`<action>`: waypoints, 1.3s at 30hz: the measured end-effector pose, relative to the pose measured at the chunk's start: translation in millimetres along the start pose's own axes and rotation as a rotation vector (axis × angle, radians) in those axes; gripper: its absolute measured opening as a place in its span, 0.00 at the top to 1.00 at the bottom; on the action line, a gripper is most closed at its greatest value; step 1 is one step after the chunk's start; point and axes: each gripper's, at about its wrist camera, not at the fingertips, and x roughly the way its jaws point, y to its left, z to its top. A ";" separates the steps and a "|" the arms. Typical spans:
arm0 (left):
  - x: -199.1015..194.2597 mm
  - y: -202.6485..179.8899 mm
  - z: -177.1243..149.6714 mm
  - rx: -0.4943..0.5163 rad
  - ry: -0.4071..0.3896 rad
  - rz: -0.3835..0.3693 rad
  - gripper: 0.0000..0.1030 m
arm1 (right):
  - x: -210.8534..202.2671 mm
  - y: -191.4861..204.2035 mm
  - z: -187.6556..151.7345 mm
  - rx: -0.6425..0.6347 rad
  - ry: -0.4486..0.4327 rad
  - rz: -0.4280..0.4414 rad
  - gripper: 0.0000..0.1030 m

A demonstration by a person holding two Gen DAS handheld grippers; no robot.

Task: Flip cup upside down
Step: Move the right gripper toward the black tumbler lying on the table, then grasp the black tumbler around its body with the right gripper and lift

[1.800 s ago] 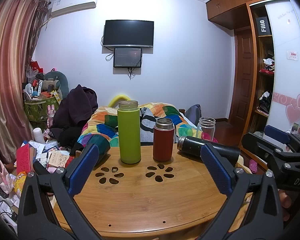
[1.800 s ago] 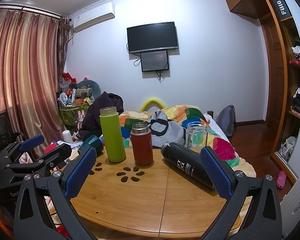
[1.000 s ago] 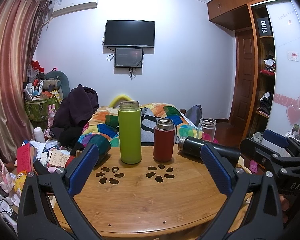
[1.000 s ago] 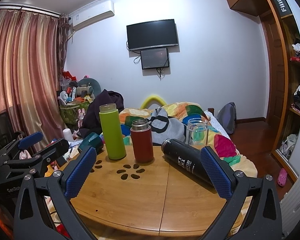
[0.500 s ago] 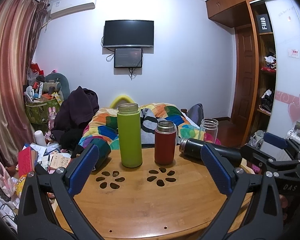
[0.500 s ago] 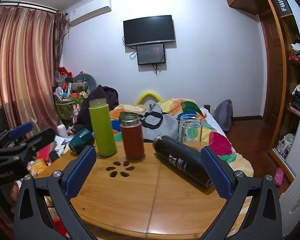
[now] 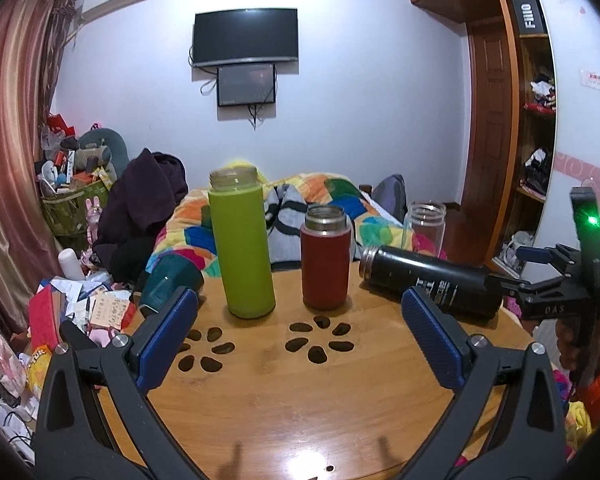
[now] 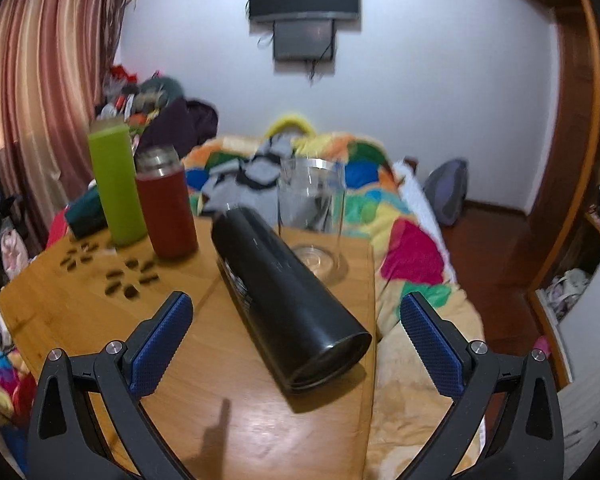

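Observation:
A black flask (image 8: 288, 300) lies on its side on the round wooden table (image 8: 100, 320), its base toward me; it also shows in the left wrist view (image 7: 428, 280). My right gripper (image 8: 296, 336) is open, its blue pads either side of the flask's near end without touching it. A clear glass cup (image 8: 312, 216) stands upright just behind the flask. A green flask (image 7: 242, 244) and a red flask (image 7: 326, 258) stand upright. A dark teal cup (image 7: 168, 282) lies at the table's left edge. My left gripper (image 7: 300, 328) is open and empty above the table.
The table's right edge (image 8: 374, 320) runs just beside the black flask, with a bed and colourful quilt (image 8: 400, 240) beyond. Flower-shaped cut-outs (image 7: 320, 340) mark the tabletop. Clutter (image 7: 80, 304) lies on the floor at left. The right gripper shows at the right in the left wrist view (image 7: 560, 300).
My right gripper has swung right and moved down toward the black flask, which now lies between its pads. My left gripper has moved a little closer to the table.

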 end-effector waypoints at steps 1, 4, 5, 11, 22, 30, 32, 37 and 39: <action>3.5 -0.8 -1.1 0.003 0.010 0.000 0.00 | 7.4 -5.3 -0.6 0.004 0.030 0.020 0.00; 10.3 -4.0 -4.3 0.012 0.033 0.002 0.00 | 28.7 -17.2 -3.9 0.012 0.104 0.098 0.00; 12.5 -4.4 -5.6 0.014 0.039 0.002 0.00 | 31.6 -16.5 -5.1 0.010 0.119 0.112 0.00; 22.6 -9.6 -12.9 0.026 0.076 -0.006 0.00 | 52.6 -19.8 -9.2 0.016 0.201 0.186 0.16; 24.0 -16.6 -22.2 0.023 0.098 -0.033 0.00 | 40.5 -2.6 -15.9 -0.014 0.195 0.174 0.38; 21.4 -16.4 -32.4 0.004 0.098 -0.049 0.00 | 11.1 33.2 -23.6 -0.068 0.181 0.119 0.40; 20.8 -17.7 -35.9 0.001 0.098 -0.059 0.00 | -1.1 38.4 -23.2 -0.060 0.164 0.101 0.40; 18.9 -24.2 -47.0 0.003 0.084 -0.090 0.00 | -37.3 54.9 -17.8 -0.053 0.098 0.079 0.41; 18.3 -26.4 -50.8 0.002 0.081 -0.108 0.00 | -48.5 63.0 -15.4 -0.062 0.083 0.083 0.41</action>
